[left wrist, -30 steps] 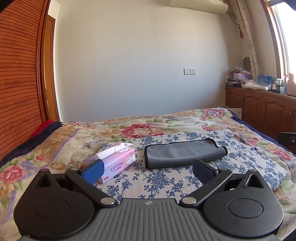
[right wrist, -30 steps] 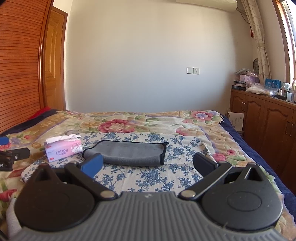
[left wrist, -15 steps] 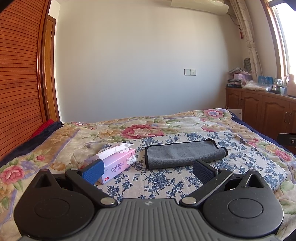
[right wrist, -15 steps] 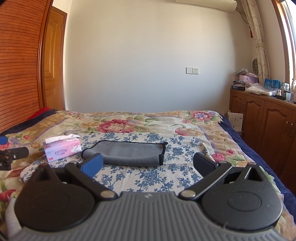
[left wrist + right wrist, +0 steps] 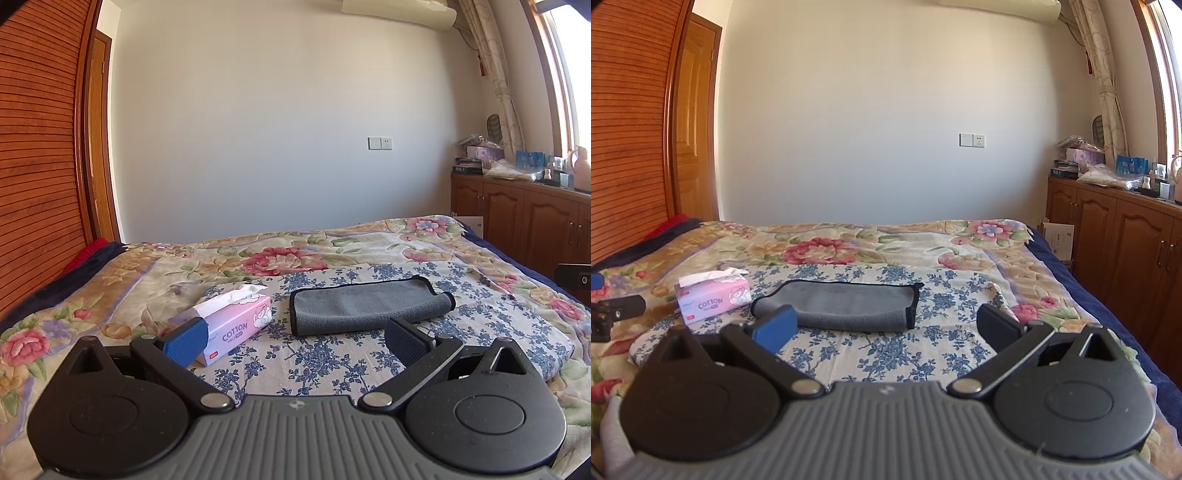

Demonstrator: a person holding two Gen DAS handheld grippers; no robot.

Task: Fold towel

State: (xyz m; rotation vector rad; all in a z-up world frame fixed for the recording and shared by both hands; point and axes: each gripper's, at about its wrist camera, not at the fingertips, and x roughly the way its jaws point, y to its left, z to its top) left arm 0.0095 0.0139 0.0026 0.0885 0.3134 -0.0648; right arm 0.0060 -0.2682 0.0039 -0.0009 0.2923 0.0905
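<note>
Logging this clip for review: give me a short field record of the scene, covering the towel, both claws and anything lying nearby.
setting: bed with blue-flowered cloth over a floral cover
towel: grey towel, already folded into a long band, lying flat on the cloth
left claw: left claw open, holding nothing, short of the towel
right claw: right claw open, holding nothing, short of the towel
nearby: pink tissue box beside the towel's end, apart from it
contact: none with the towel

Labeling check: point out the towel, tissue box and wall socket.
towel (image 5: 364,308): left wrist view, middle of its grey top face.
tissue box (image 5: 240,321): left wrist view, pink printed side.
wall socket (image 5: 972,140): right wrist view, centre of the white plate.
</note>
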